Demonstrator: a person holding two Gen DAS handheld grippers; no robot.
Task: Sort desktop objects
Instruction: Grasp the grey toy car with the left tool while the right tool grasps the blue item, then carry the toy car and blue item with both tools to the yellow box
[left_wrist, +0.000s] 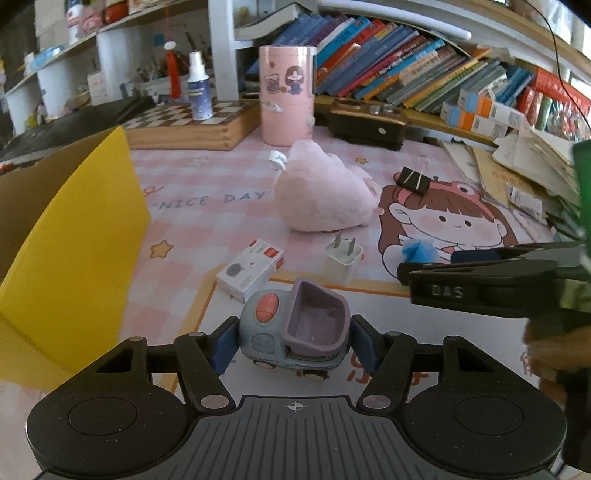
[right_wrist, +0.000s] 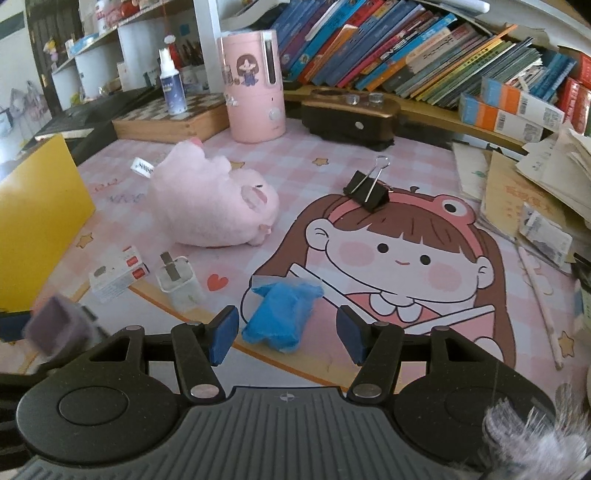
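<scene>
Toy truck (left_wrist: 295, 328) sits clamped between the blue pads of the left gripper (left_wrist: 293, 343), just above the pink desk mat (left_wrist: 207, 192), near the yellow box (left_wrist: 77, 236). Right gripper (right_wrist: 288, 332) hangs with jaws apart around a blue crumpled bag (right_wrist: 280, 317), pads not touching it. Beyond lie a white charger (right_wrist: 177, 280), small carton (right_wrist: 118, 277), pink plush (right_wrist: 214, 206) and binder clip (right_wrist: 369, 188)

The right gripper (right_wrist: 288, 334) hovers with fingers apart around a blue packet (right_wrist: 280, 317).
</scene>
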